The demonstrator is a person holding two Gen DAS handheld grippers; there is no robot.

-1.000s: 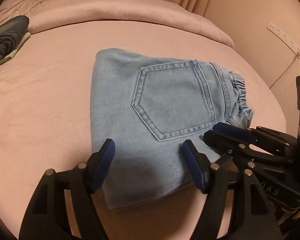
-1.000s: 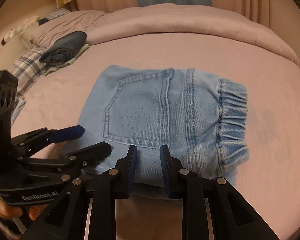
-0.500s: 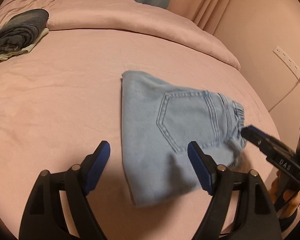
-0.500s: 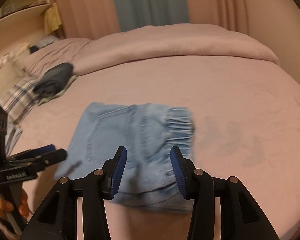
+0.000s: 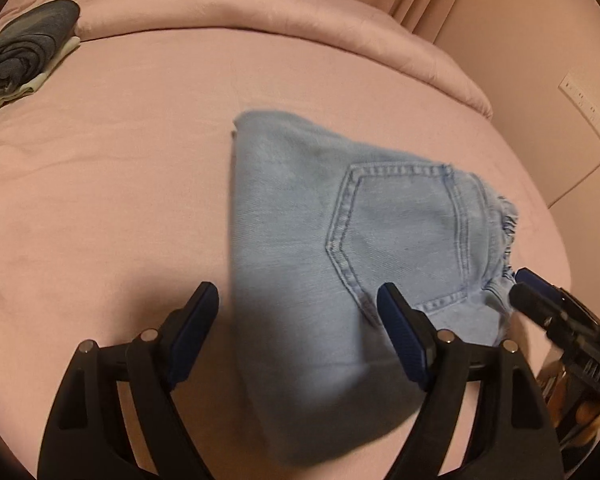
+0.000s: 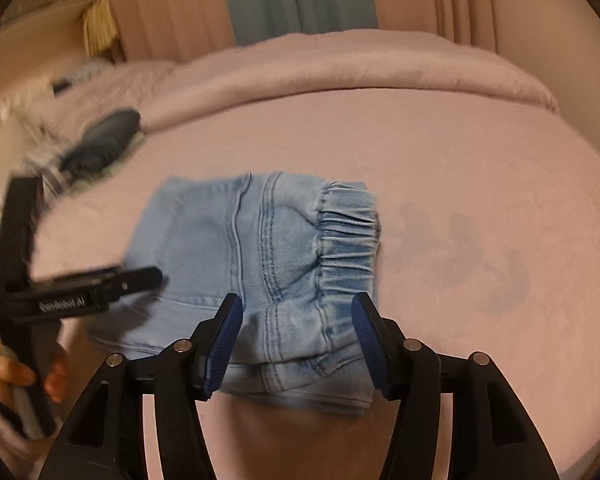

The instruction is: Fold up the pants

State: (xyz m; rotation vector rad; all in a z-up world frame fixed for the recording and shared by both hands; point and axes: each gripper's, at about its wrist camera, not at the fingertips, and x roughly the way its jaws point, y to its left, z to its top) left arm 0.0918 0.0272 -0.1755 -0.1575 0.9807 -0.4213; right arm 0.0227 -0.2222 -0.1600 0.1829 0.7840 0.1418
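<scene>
I counted one pair of folded light-blue denim pants [image 5: 340,248] on the bed [image 5: 120,200]. One small stack of dark folded clothes [image 5: 24,48] lay near its far left corner. One rolled pink duvet [image 5: 260,12] ran along the far edge. I held two hand-held grippers: my left hand-held gripper [image 5: 298,328] and my right hand-held gripper [image 6: 296,340].

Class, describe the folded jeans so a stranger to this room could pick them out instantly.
Start at the big pink bed. In its middle lie the folded jeans, a compact pale-blue denim bundle. Unlike the dark clothes pile near the pillow end, they show a stitched pocket and gathered elastic waistband.
</scene>
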